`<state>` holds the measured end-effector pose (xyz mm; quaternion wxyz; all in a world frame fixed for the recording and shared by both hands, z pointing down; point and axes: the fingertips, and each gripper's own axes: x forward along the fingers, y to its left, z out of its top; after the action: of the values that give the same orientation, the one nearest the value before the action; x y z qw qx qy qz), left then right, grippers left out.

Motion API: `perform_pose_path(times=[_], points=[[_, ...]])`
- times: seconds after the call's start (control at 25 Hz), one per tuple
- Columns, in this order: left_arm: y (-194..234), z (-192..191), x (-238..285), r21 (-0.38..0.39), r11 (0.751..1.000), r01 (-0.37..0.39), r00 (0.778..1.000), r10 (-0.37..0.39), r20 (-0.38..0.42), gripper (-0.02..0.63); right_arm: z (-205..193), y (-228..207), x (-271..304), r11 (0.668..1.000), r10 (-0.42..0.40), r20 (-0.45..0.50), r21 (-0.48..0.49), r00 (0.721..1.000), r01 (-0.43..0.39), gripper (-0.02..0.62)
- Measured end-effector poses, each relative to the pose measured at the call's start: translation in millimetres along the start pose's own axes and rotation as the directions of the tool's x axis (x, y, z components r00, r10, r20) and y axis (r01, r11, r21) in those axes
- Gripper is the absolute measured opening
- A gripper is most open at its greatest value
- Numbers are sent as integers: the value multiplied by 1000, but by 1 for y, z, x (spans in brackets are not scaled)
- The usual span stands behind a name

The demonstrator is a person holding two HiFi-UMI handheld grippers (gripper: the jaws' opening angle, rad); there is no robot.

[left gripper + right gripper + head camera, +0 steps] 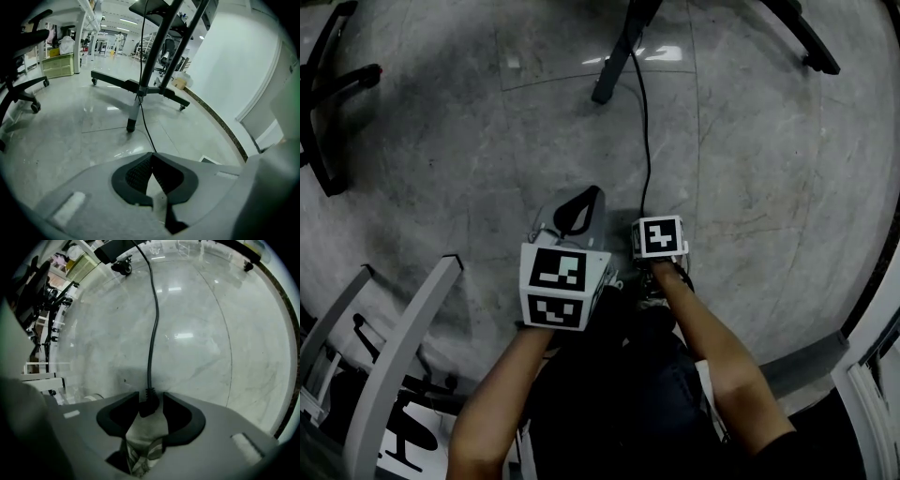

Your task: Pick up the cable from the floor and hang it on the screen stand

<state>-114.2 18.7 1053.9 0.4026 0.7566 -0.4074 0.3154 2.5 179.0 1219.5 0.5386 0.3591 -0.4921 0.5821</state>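
Aiming steeply down at the grey stone floor (769, 187) with the right tool (150, 405), jaws spread wide on either side of the plug end of the black cable (152, 333), pads not pressing it. Lying flat on the floor from there, curving gently away toward the black wheeled base of the screen stand (614, 66), then climbing beside its post in the left gripper view. Holding the left tool (152, 157) just beside the right, on its left in the head view, jaws clenched tip to tip on nothing, with the cable passing behind them. Showing 2 forearms at the bottom of the head view and an office chair (328, 122) at far left.
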Motion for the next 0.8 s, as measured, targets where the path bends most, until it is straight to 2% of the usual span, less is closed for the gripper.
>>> perform_pose_path(times=[0.08, 0.16, 0.32, 0.44, 0.52, 0.64, 0.8], points=[[1, -2, 0, -4, 1000, -3, 1000, 3, -2, -3, -6, -1, 2, 1000, -19, -35, -17, 999, 19, 130], [1, -2, -1, -5, 1000, -5, 1000, 5, -2, -3, -9, 0, 5, 998, -20, -55, -55, 998, 17, 127], [-4, -1, -6, -16, 1000, -6, 1000, 6, 4, -3, 2, 8, 6, 987, 34, 8, -158, 999, -33, 126], [-9, 1, -19, -26, 1000, -11, 1000, 11, 6, -3, 6, 9, -23, 968, 0, 60, -249, 998, 15, 126], [-16, 5, -30, -31, 999, -13, 1000, 13, 6, -3, 9, 8, -49, 929, -46, 115, -361, 992, 85, 126], [-32, 20, -50, -31, 1000, -8, 1000, 9, 20, -3, 15, 4, -97, 823, -119, 220, -524, 968, 220, 126], [-56, 54, -83, -19, 1000, 6, 998, -5, 60, -3, 23, -2, -163, 698, -156, 349, -623, 924, 353, 126]])
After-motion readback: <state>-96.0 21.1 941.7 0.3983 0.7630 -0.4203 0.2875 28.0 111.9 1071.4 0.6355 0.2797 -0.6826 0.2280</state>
